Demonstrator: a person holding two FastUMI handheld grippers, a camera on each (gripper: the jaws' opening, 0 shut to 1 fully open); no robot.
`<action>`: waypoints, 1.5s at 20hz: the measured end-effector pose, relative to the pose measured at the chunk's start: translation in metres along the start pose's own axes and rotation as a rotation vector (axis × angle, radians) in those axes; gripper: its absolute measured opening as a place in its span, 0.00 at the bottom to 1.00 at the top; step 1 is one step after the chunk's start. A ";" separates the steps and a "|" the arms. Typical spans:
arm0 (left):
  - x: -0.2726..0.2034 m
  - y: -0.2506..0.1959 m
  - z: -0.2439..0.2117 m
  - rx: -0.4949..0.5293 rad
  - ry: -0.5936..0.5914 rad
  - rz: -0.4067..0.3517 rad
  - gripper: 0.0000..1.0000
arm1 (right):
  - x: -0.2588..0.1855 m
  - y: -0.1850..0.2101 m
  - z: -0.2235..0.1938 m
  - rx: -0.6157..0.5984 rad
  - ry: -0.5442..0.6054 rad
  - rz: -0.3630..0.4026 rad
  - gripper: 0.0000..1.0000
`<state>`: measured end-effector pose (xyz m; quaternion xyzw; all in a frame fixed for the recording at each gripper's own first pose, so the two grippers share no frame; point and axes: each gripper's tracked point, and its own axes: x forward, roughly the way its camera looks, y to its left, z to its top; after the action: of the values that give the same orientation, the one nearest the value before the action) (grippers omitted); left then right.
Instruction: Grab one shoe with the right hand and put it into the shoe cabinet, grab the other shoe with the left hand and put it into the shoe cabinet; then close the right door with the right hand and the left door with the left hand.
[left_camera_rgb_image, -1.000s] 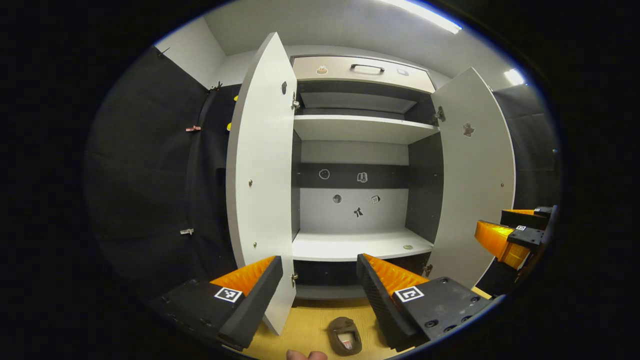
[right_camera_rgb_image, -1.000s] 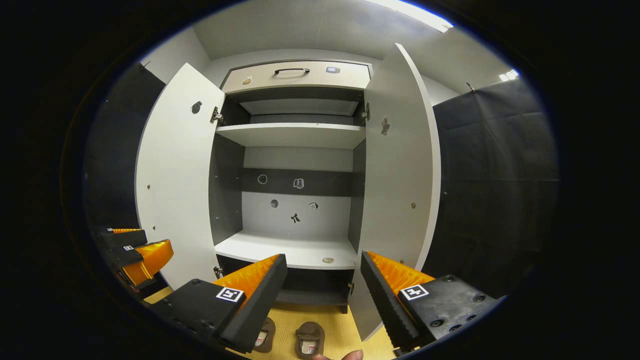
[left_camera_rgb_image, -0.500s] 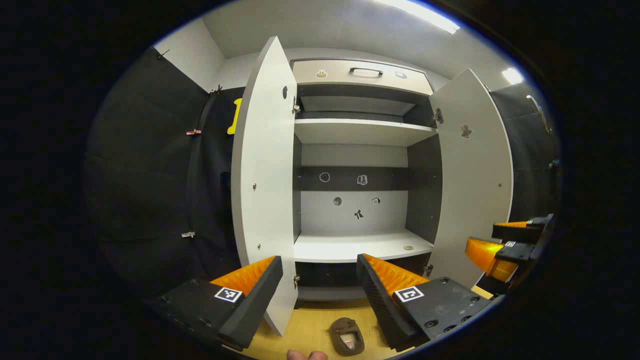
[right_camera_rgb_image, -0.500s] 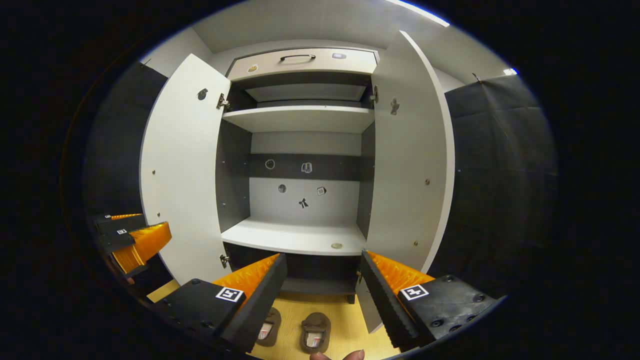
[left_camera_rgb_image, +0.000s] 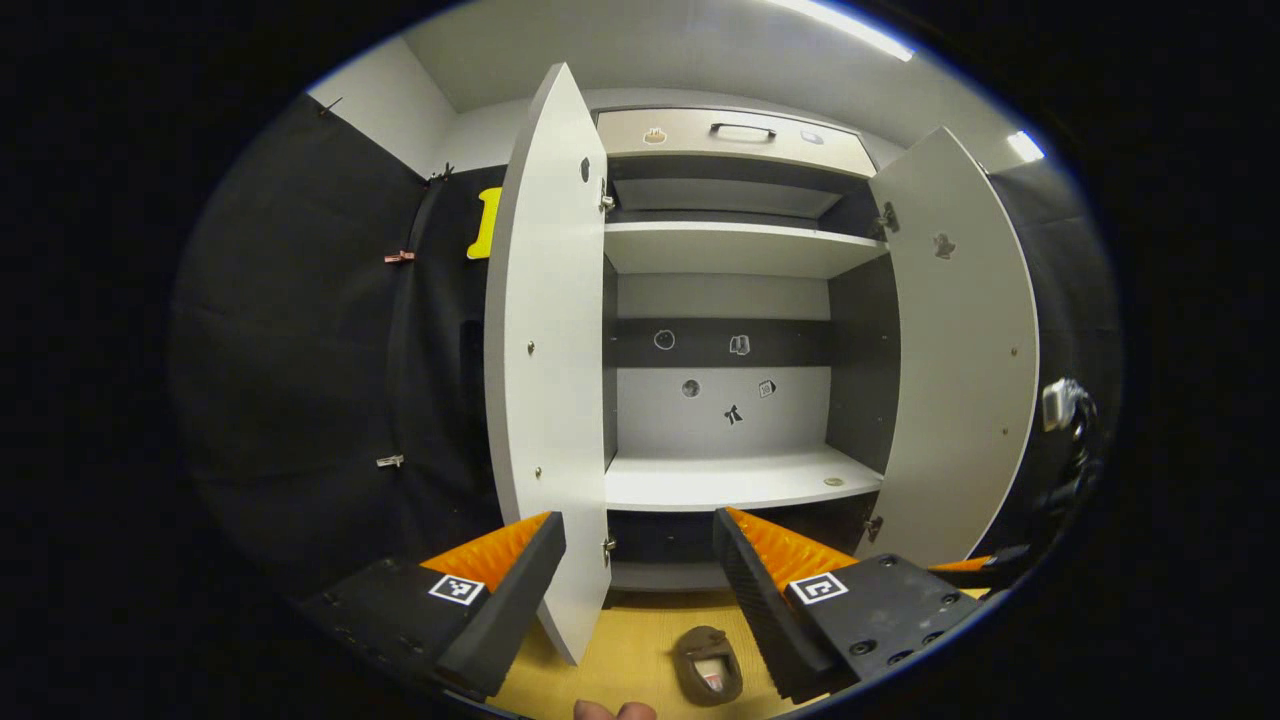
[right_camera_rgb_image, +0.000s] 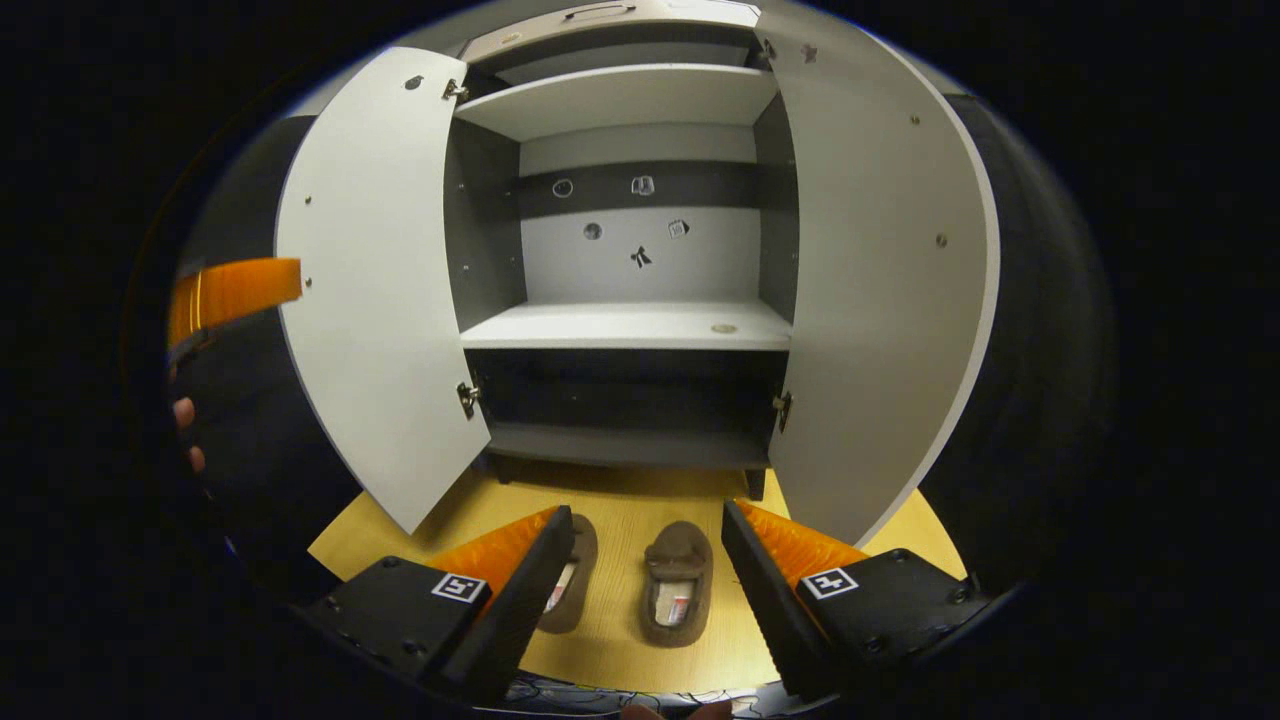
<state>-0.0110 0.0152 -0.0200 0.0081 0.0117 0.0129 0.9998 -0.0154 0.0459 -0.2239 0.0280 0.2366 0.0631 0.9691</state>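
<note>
**Step 1 of 4: right claw lining up on a shoe**

Shoes not yet grabbed; both on the floor in front of the open shoe cabinet.

- Left door: swung wide open.
- Left claw: spread wide, empty, pointed at the cabinet interior, idle.
- Left shoe: part hidden behind a finger of the right claw.
- Right shoe: sits between the right claw's fingers in the right gripper view, not touched.
- Right claw: wide open, empty, above the shoes.
- Right door: open.

Next, my read: lower the right claw, straddle the right shoe, close, lift to the shelf.

Writing: small stickers on the back panel and shoe insole labels, all too small to read.
</note>
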 end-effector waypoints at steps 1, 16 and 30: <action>0.000 0.001 -0.003 0.001 0.006 0.001 0.95 | 0.007 -0.001 -0.015 0.002 0.031 0.001 0.98; -0.006 0.024 -0.054 -0.004 0.058 0.023 0.95 | 0.121 0.002 -0.169 0.097 0.310 0.016 0.98; -0.013 0.052 -0.107 0.016 0.178 0.101 0.95 | 0.210 -0.017 -0.199 0.107 0.277 -0.089 0.45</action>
<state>-0.0276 0.0683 -0.1260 0.0156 0.1003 0.0638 0.9928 0.0793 0.0628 -0.4975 0.0602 0.3721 0.0107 0.9262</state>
